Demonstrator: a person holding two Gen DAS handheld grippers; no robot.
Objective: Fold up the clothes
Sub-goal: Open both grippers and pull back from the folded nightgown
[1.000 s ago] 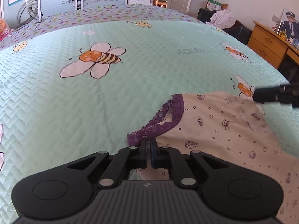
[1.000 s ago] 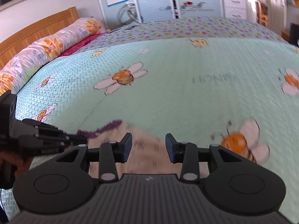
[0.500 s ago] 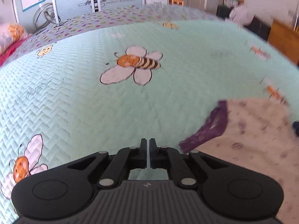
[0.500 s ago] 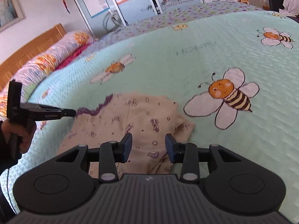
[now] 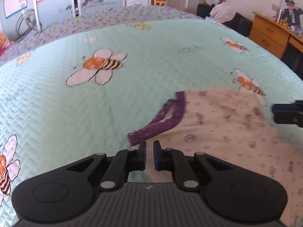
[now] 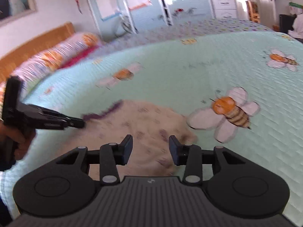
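Clothes piece (image 5: 227, 132), cream with little purple prints, spread flat on the green bee blanket (image 5: 94, 113), right in front of and under both claws. Purple lace edge (image 5: 161, 126) just ahead of the left claw (image 5: 149, 143), a bit to the left of its tips, close enough to look like touching, but too blurry to be sure. Just been opening, that left claw, with only a thin gap between the jaws now. Cream cloth seen through the gap, lower down, not squeezed by the pads. Tipped down at the near corner of the cloth. Right claw (image 6: 150, 139) spread wide, with nothing between its jaws, hanging over the other side of the cloth, cream cloth below and ahead of it. Big bee picture (image 6: 231, 111) on the blanket off to the right of the right claw, just past the cloth's edge. Seen from the right claw: left claw out to the left, held in a hand (image 6: 20, 141), tips right at the purple edge. Seen from the left claw: right claw's tips poking in from the far right, over the cloth's far side. Flowery long pillow (image 6: 56, 56) far off, up and to the left of the right claw
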